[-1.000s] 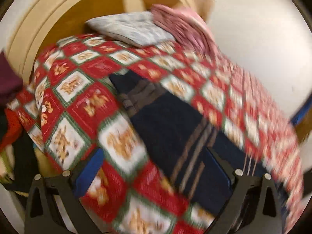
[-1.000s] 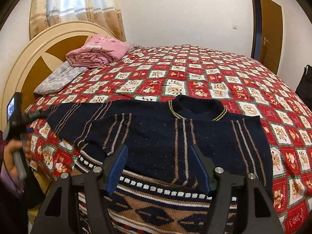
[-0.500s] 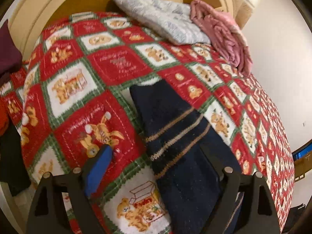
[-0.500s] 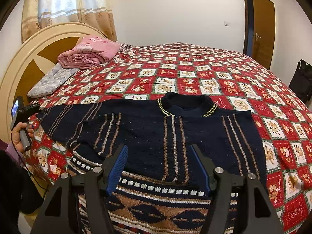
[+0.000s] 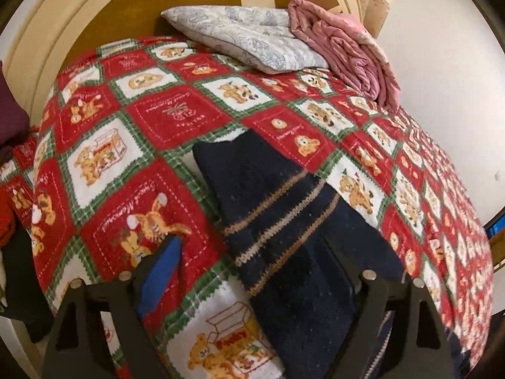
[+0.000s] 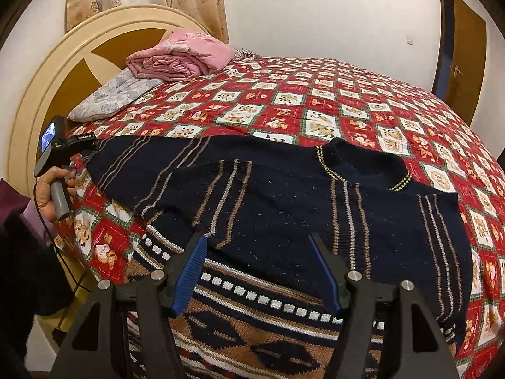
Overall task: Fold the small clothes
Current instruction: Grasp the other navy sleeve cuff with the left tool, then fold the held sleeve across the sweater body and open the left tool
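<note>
A navy knit sweater [image 6: 284,202] with tan stripes and a patterned hem lies flat on the bed. Its collar [image 6: 363,167] points away from me. One sleeve [image 6: 132,164] stretches out to the left, and its cuff end [image 5: 252,170] shows in the left wrist view. My left gripper [image 5: 252,252] is open and hovers just above that sleeve, empty. It also shows in the right wrist view [image 6: 75,143], held by a hand at the sleeve's end. My right gripper [image 6: 257,246] is open and empty above the sweater's lower body.
The bed has a red checked bear-print cover [image 6: 315,101]. A grey pillow [image 5: 246,41] and a folded pink quilt [image 5: 347,50] lie by the round headboard [image 6: 94,60]. A brown door [image 6: 464,66] stands at the far right. Dark clothes [image 5: 12,120] sit at the bed's left edge.
My left gripper has swung and drawn back along the sleeve toward its cuff, staying open. My right gripper has stayed nearly still above the sweater's hem.
</note>
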Demonstrator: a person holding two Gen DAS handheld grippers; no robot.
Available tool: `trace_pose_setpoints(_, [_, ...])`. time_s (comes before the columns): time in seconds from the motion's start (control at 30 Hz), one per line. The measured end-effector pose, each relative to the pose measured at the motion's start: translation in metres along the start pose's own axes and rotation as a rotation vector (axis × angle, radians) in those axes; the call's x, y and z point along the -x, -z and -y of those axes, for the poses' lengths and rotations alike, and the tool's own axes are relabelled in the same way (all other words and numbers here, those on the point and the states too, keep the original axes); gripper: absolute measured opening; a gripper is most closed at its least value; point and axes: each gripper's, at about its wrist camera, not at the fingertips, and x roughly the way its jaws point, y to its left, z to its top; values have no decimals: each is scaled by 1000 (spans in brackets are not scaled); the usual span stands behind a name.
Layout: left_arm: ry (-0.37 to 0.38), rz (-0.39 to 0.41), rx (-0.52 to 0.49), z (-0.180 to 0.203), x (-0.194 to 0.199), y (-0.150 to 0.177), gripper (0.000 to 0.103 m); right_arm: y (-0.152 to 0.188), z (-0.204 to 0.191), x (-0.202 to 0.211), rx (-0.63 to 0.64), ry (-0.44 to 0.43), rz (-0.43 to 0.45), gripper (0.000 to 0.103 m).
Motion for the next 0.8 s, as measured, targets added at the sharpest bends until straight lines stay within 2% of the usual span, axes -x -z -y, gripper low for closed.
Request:
trace_pose_setpoints(0.1, [-58, 32, -52, 7, -1, 5, 72, 0, 3, -4, -16, -2, -15, 66])
trace_pose_setpoints(0.2, [-93, 60, -99, 13, -2, 9, 71, 2, 8, -7, -38, -2, -25, 66])
trace_pose_setpoints(0.27, [-89, 68, -91, 13, -1, 9, 66, 2, 10, -7, -51, -3, -29, 66])
trace_pose_setpoints(0.3, [-86, 68, -83, 13, -1, 8, 58, 2, 12, -8, -56, -1, -32, 66])
trace_pose_setpoints(0.37, [-85, 77, -81, 15, 1, 7, 33, 2, 14, -8, -68, 1, -37, 66])
trace_pose_setpoints(0.4, [-28, 61, -88, 16, 0, 6, 13, 3, 17, -8, -79, 0, -39, 66])
trace_pose_setpoints(0.5, [-14, 59, -94, 19, 2, 4, 12, 3, 23, -3, -107, 1, -35, 66])
trace_pose_setpoints(0.6, [33, 62, -63, 15, 11, 4, 11, 3, 29, 5, -124, 5, -17, 66])
trace_pose_setpoints(0.7, [75, 96, -72, 21, 32, 5, 11, 3, 37, 14, -136, 27, 6, 66])
trace_pose_setpoints(0.8, [118, 150, -129, 39, 61, 6, 11, 2, 50, 23, -162, 48, 22, 66])
